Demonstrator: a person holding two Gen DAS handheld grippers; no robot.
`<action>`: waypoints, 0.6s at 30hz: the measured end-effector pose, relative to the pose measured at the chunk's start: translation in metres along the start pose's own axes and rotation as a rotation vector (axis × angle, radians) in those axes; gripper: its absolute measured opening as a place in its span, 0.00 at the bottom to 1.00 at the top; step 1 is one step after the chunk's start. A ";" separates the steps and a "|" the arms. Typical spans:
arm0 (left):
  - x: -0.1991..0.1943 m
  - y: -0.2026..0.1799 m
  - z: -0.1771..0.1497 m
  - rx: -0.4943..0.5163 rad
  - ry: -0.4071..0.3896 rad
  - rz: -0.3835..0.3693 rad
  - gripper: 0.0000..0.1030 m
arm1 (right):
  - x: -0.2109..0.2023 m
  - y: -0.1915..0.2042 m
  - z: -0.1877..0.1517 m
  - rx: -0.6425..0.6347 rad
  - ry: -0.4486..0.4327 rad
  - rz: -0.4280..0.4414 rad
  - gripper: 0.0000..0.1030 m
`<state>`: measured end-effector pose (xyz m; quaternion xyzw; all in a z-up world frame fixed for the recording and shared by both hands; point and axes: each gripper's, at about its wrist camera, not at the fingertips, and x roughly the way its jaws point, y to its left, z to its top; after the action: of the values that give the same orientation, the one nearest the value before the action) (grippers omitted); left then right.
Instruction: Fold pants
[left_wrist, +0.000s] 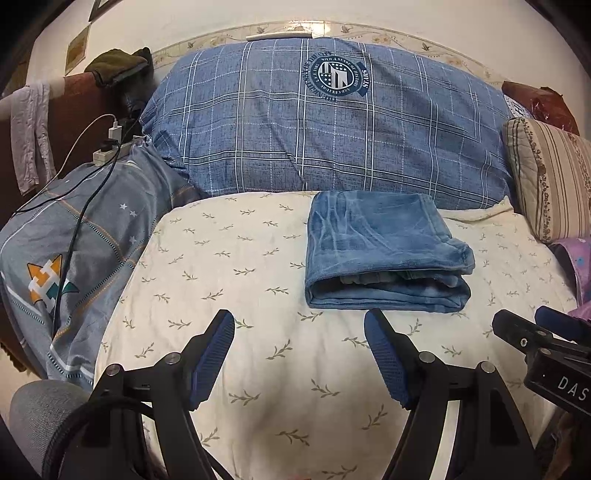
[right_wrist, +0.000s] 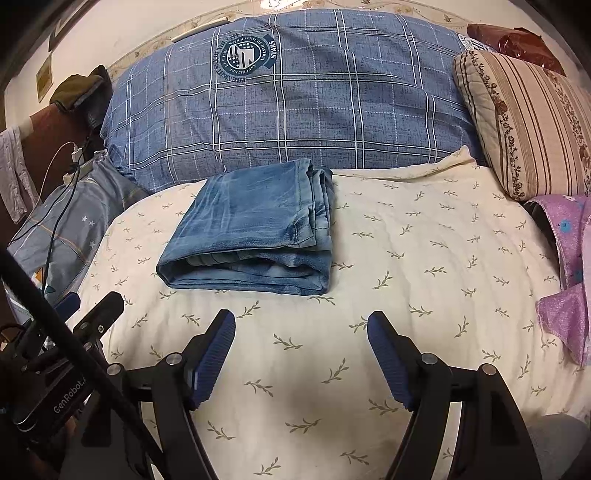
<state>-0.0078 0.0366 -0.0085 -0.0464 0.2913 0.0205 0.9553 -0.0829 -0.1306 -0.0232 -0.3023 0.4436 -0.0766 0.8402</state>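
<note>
— Where are the pants (left_wrist: 384, 251)?
— Folded into a bundle on the cream bedspread (left_wrist: 258, 369), near the blue plaid pillow (left_wrist: 314, 129).
— And the claws?
— Left claw (left_wrist: 299, 354) and right claw (right_wrist: 301, 356) both spread, pinching nothing, just short of the bundle.

The folded jeans (left_wrist: 384, 251) are washed blue denim. The bed cover (left_wrist: 258, 369) is cream with small olive leaf sprigs. The big pillow (left_wrist: 325, 125) is blue with white checks and a navy round crest. The small cushion (right_wrist: 532, 125) is beige with brown stripes and flowers.
</note>
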 end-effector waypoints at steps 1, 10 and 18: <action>0.000 0.000 0.000 0.003 -0.002 0.002 0.71 | 0.000 0.000 0.000 -0.001 0.001 0.000 0.73; -0.001 -0.001 0.000 0.010 -0.005 -0.002 0.71 | 0.000 -0.001 0.000 -0.002 0.001 -0.003 0.73; 0.001 0.000 0.000 0.003 0.003 -0.007 0.71 | 0.000 -0.001 0.001 0.001 0.003 -0.004 0.73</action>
<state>-0.0072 0.0361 -0.0093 -0.0462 0.2926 0.0167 0.9550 -0.0818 -0.1316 -0.0222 -0.3026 0.4442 -0.0792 0.8395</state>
